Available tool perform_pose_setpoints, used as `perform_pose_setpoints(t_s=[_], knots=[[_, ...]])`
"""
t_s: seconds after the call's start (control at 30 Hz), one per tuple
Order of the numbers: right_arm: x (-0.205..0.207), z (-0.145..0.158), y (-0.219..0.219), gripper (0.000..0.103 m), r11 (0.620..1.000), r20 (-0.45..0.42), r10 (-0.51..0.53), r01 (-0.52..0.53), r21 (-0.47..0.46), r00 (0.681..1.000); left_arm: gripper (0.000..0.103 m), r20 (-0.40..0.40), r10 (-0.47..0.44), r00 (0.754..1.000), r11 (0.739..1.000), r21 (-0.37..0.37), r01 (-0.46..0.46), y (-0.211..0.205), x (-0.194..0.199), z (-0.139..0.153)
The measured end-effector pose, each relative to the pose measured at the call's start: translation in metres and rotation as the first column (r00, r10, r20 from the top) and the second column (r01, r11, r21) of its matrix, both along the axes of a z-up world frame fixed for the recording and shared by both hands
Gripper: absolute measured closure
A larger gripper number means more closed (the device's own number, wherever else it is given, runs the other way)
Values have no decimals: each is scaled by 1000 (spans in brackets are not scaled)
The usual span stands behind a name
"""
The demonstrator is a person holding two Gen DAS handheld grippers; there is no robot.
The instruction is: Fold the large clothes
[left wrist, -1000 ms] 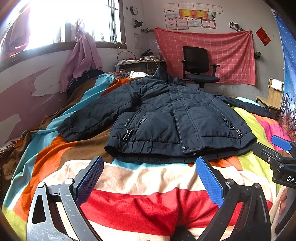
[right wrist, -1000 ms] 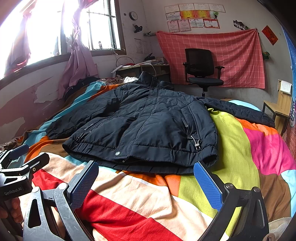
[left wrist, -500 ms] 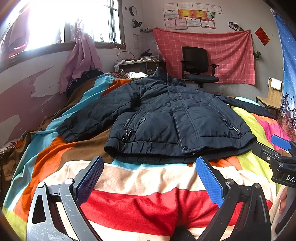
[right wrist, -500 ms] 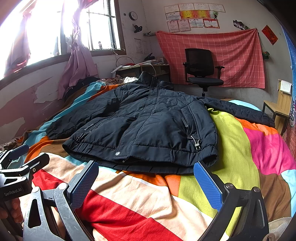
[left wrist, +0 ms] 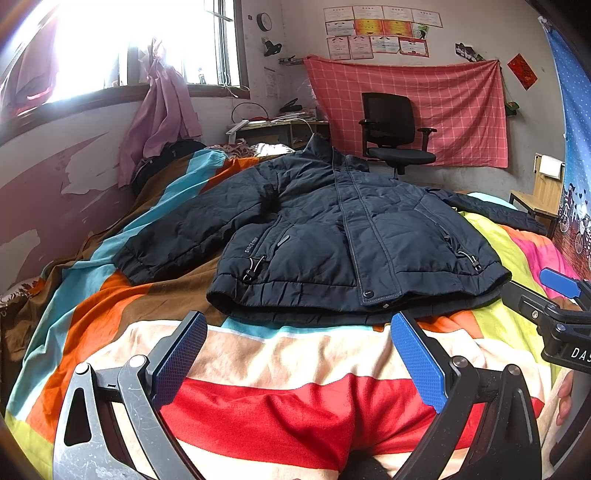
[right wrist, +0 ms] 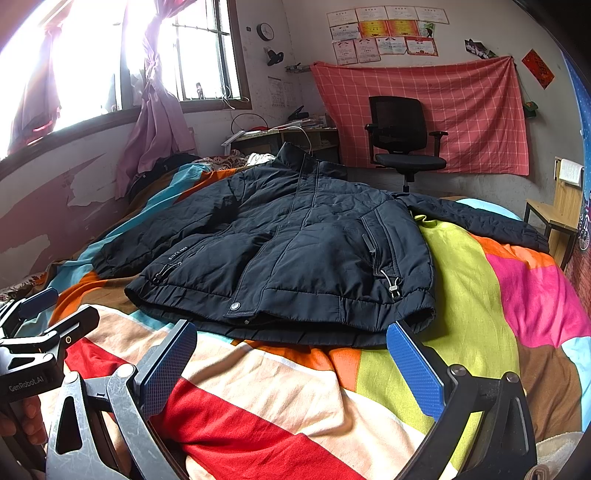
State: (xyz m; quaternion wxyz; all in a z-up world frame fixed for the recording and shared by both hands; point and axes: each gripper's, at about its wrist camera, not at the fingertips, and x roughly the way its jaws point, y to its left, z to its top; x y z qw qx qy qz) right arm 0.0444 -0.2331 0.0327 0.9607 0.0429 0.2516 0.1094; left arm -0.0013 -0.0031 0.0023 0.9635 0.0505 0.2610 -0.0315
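A bed [left wrist: 295,354] fills the near part of the room, covered by a blanket [right wrist: 472,295] in blocks of red, cream, orange, brown, teal, lime and pink. The jacket [left wrist: 343,236], dark navy and padded, lies front up on the blanket in the middle of the bed, zipped, collar toward the far wall, hem nearest the cameras, one sleeve spread toward the window [left wrist: 122,48] side and the other toward the opposite edge. Behind the jacket's collar stand an office chair [left wrist: 395,133] and a cluttered worktop [right wrist: 284,136]; behind the chair a red checked cloth [right wrist: 461,107] hangs on the wall, with a row of certificates [left wrist: 380,33] above it and a round clock [right wrist: 265,31] toward the window. A pink curtain [left wrist: 162,110] hangs at the sill. Small white lettering on the jacket's front reads "SINCE" followed by digits too small to tell. The left gripper [left wrist: 301,362] holds nothing, its blue-padded fingers spread wide over the blanket just short of the hem; seen from the right wrist, its body bears "GenRobot.AI". The right gripper [right wrist: 295,365] is likewise spread wide and empty, short of the hem; its body shows "DA", cut off.
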Motion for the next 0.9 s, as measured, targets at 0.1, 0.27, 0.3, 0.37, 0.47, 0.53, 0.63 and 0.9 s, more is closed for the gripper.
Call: perform_pose_setpoints(t_s=[0.1,0.27,0.3,0.37,0.47,0.53,0.63,0.9], knots=[[0,0,0,0,1000,0,0,0,0,1000,5,0,0,1000,1000,0,0,0,0,0],[0,0,0,0,1000,0,0,0,1,1000,5,0,0,1000,1000,0,0,0,0,0],[0,0,0,0,1000,0,0,0,0,1000,5,1,0,1000,1000,1,0,0,0,0],[0,0,0,0,1000,0,0,0,1,1000,5,0,0,1000,1000,1,0,0,0,0],[0,0,0,0,1000,-1,0,0,1,1000,5,1,0,1000,1000,1,0,-1,0,0],[0,0,0,0,1000,0,0,0,2,1000,5,0,1,1000,1000,1,-1,0,0,0],[0,0,0,0,1000,0,0,0,2,1000,5,0,-1,1000,1000,-1,1,-1,0,0],[3,-4,-2,0,1000,-15,-1,2,8,1000,5,-45,19,999,1000,15,-19,-5,3,-3]])
